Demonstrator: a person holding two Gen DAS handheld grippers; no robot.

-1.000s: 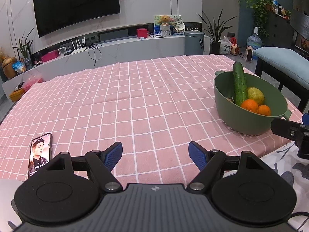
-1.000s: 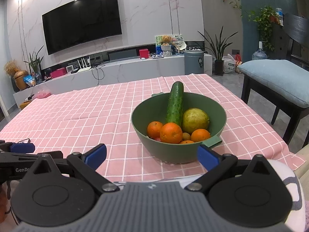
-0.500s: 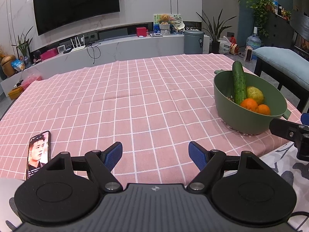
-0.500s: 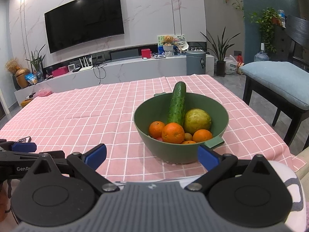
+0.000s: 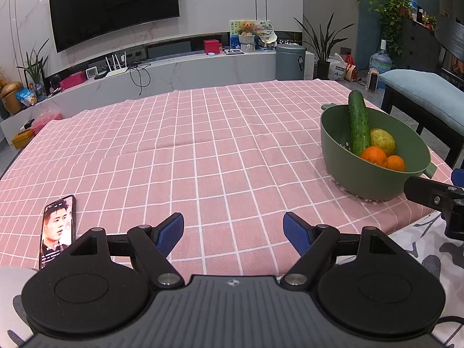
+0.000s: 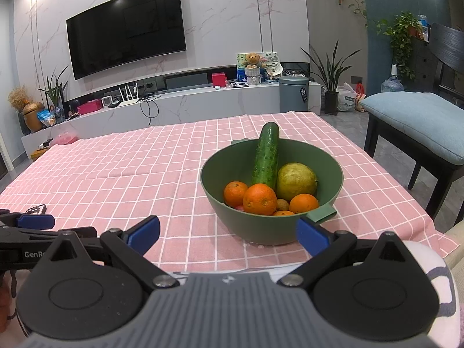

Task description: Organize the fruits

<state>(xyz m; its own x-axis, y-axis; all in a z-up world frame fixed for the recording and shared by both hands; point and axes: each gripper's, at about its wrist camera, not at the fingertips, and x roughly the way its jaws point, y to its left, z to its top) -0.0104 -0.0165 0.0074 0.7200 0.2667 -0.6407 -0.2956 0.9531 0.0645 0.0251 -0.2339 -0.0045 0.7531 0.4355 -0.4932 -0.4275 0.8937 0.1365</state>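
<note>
Beside the left tool (image 5: 233, 230), a phone (image 5: 57, 227).

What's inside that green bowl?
The green bowl holds a cucumber leaning upright, a yellow-green fruit, several oranges and a small brown fruit. Anything beneath them is hidden.

Matt plastic bowl (image 6: 269, 226), checked cloth tablecloth (image 5: 203, 156)
</note>
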